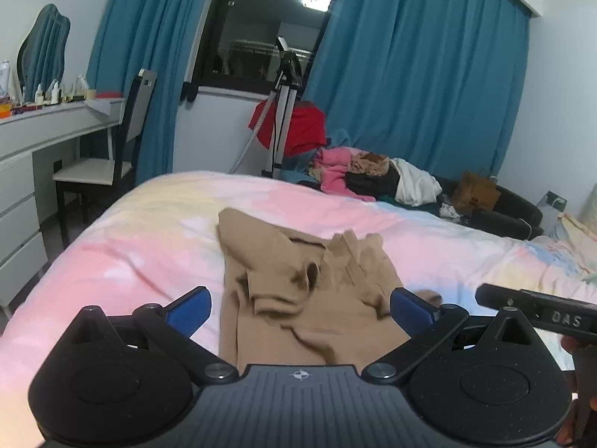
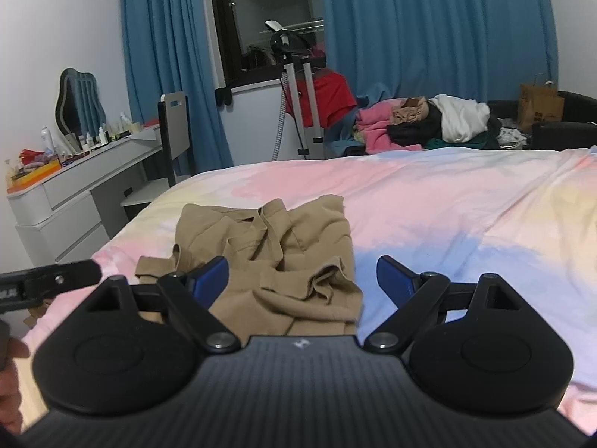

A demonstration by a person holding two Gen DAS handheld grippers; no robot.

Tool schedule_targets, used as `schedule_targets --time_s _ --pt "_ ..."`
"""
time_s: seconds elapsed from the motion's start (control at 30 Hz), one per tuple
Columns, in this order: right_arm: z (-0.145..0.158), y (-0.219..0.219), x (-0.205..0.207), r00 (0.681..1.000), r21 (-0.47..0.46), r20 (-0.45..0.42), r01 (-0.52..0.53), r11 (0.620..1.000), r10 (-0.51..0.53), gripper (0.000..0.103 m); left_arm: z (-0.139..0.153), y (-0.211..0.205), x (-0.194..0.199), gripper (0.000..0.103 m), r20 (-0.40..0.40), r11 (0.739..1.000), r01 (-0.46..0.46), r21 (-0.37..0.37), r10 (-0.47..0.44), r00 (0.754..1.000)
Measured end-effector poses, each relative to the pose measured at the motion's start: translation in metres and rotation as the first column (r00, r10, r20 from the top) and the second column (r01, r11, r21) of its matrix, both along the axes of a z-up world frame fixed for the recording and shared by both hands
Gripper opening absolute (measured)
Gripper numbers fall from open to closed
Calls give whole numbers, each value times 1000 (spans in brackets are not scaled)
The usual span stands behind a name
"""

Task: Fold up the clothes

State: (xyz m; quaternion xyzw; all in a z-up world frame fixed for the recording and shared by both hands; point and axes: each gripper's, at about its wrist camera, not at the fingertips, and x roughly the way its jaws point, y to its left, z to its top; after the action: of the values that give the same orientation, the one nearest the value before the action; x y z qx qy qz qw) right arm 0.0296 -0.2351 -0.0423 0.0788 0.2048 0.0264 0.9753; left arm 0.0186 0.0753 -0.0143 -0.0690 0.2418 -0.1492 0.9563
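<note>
- Left wrist view: the left gripper [image 1: 300, 308] is seen spread wide with nothing between its blue fingers [image 1: 190, 310], held just above the bed [image 1: 130, 239].
- A crumpled tan garment [image 1: 298, 280] is laid on the pastel sheet, directly ahead of and partly under the gripper; its folds are bunched near the middle.
- Part of the right gripper [image 1: 537, 313] is seen at the right edge, beside the garment.
- Beyond the bed, a pile of clothes [image 1: 373, 175] in pink, black and white is heaped on a dark sofa [image 1: 515, 212], and a brown paper bag [image 1: 475, 190] is stood next to it; what the bag holds cannot be told.
- Right wrist view: the right gripper [image 2: 302, 280] is likewise released, its fingers [image 2: 395, 280] wide apart and grasping nothing.
- The garment [image 2: 276, 254] is seen ahead and to the left, its near edge reaching under the left finger.
- The paper bag [image 2: 541, 102] is seen upright on the sofa [image 2: 567, 127], right of the clothes pile [image 2: 421, 119].
- A table [image 2: 86, 183] with bottles is set at the left wall.
</note>
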Motion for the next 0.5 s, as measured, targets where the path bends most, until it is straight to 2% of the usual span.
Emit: schedule_targets --time_s 0.1,0.2,0.37,0.5 --pt "2 0 -9 1000 -3 5 22 1000 -22 88 -2 2 -10 103 -85 1000 -3 -27 1 996" --pt "4 0 -15 999 -7 10 36 999 -36 88 -16 10 -13 103 -215 992 -13 -127 -15 976" --pt "4 2 -17 999 -21 21 47 999 -47 88 -48 20 -7 103 -412 957 -35 -287 -90 907" --pt "1 5 -15 999 -28 13 43 999 -43 88 -73 23 1 100 -493 911 -75 -405 -148 857"
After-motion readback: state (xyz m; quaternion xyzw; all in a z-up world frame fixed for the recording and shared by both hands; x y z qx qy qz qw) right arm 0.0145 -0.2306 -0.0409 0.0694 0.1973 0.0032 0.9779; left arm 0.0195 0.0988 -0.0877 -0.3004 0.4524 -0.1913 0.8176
